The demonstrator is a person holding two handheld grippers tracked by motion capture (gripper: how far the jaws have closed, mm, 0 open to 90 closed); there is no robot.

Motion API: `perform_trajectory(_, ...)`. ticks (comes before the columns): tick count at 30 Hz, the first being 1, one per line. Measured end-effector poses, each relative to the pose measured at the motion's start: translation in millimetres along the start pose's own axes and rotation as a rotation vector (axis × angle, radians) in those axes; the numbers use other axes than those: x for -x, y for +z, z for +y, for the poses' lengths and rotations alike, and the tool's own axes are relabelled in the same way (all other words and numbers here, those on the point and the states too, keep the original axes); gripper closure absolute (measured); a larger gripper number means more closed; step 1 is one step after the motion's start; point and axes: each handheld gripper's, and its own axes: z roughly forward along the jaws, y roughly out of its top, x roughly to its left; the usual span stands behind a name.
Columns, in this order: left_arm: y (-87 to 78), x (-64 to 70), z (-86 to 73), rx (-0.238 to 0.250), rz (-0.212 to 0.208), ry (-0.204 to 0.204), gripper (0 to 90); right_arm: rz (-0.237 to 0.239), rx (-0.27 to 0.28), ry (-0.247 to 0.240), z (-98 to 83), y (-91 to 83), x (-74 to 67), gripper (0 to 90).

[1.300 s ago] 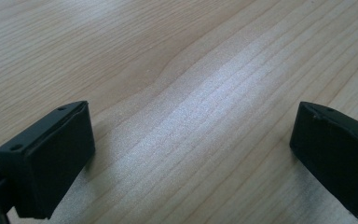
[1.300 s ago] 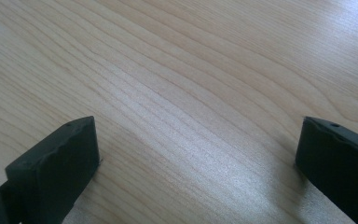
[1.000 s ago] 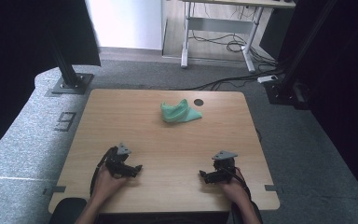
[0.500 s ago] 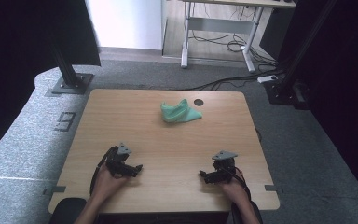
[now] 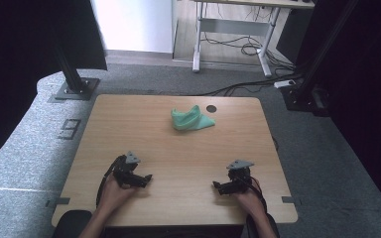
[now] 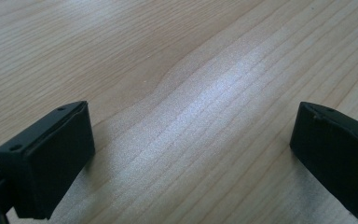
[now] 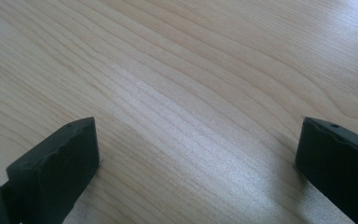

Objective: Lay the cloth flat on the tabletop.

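The green cloth (image 5: 190,119) lies crumpled in a loose heap on the far half of the wooden table (image 5: 129,124), one part of it standing up in a soft fold and a flatter flap spreading off to its right. It sits well ahead of our fingers, roughly midway between the two grippers across the table but far beyond both, and just beside a small dark round hole (image 5: 211,108) in the tabletop.

Our left gripper (image 5: 141,178) rests near the close edge of the table, held in our left hand (image 5: 113,191). In the left gripper view its fingers (image 6: 51,158) are spread wide, with nothing but bare wood grain between them. Our right gripper (image 5: 222,187) sits near the same edge, well apart from the left one, held in our right hand (image 5: 250,198). In the right gripper view its fingers (image 7: 58,163) also stand wide apart over bare wood, pinching nothing.

As we judge it, the work on the cloth has not begun. Nothing is gripped, the cloth is untouched and unflattened, and both grippers wait low at our side of the table. All of it is left to do: reaching forward, taking hold of the fabric at an edge or corner, and then spreading or folding it, whichever is wanted.
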Motion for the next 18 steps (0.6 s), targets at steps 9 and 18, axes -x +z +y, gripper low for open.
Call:
perform_trajectory(9, 0.0, -0.1, 0.1, -0.001, 0.0, 0.001, 0.0, 0.0, 0.02, -0.011, 10.4, -0.2, -1.3, 0.0)
perform_trajectory(18, 0.0, -0.1, 0.1, -0.001, 0.0, 0.001, 0.0, 0.016, 0.024, -0.03, 22.6, 2.0, -3.7, 0.0)
